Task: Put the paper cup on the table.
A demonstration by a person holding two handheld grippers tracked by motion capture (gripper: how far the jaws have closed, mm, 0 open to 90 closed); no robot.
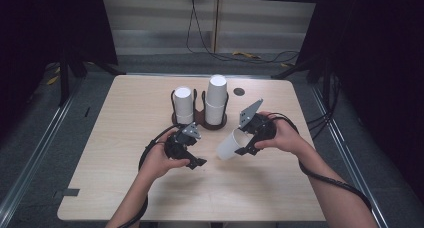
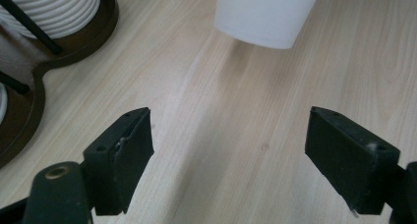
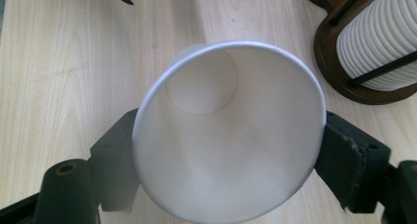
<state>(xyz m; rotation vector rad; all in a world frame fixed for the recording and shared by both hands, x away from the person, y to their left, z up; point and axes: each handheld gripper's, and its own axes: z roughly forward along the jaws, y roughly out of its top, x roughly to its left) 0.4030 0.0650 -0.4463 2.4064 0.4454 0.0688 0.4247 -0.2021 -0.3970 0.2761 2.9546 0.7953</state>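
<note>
Two stacks of white ribbed paper cups [image 1: 216,99] stand upside down in my dark brown wooden two-slot cup holder with black wire uprights [image 1: 200,122], near the far middle of the pale wood-grain table [image 1: 125,118]. From the high view, the right stack rises taller than the left one [image 1: 183,104].

On my right gripper [image 1: 244,138] the black jaws are clamped on a single white paper cup [image 1: 230,145], pressing its wall from both sides just below the rim. That cup lies tilted, its closed bottom pointing toward my left gripper [image 1: 192,155] and its open mouth facing back at the right hand [image 1: 282,135]. In the right gripper view I look straight into the cup's mouth [image 3: 228,135] and see its round base inside, with the holder's edge and a ribbed stack at the upper right.

My left gripper's jaws stand wide apart with nothing between them, over bare tabletop. In the left gripper view the held cup's bottom end [image 2: 265,15] sits ahead of those jaws, apart from them, and the holder's brown base [image 2: 29,106] curves along the left edge. The left hand [image 1: 159,160] grips its tool just in front of the holder.
</note>
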